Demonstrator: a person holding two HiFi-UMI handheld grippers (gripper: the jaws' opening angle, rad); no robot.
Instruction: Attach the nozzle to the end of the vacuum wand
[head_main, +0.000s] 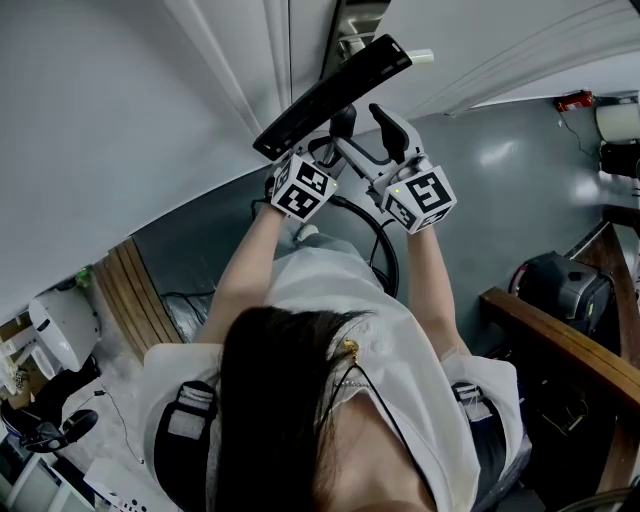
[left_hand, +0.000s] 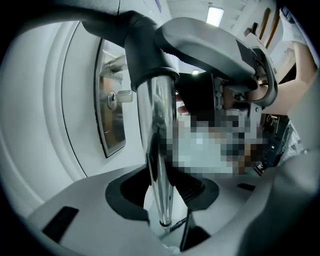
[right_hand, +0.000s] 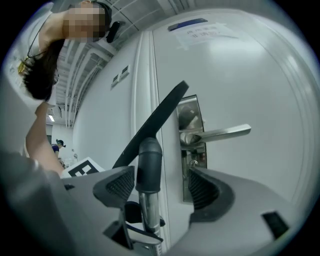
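Observation:
A long flat black nozzle (head_main: 330, 95) sits on top of the chrome vacuum wand (left_hand: 159, 150), held up in front of a white door. Its black collar (right_hand: 149, 162) caps the tube. My left gripper (left_hand: 162, 197) is shut on the wand below the collar; its marker cube (head_main: 303, 190) shows in the head view. My right gripper (right_hand: 160, 186) stands open around the collar, which lies close to the left pad (right_hand: 119, 186) and well clear of the right pad. In the head view the right gripper (head_main: 366, 135) is just right of the left gripper (head_main: 318, 160).
The white door (right_hand: 240, 75) with its steel lever handle (right_hand: 220, 132) and lock plate (left_hand: 112, 107) is right behind the nozzle. A black hose (head_main: 385, 250) hangs below the grippers. A wooden rail (head_main: 560, 345) and dark equipment (head_main: 560, 285) stand at the right.

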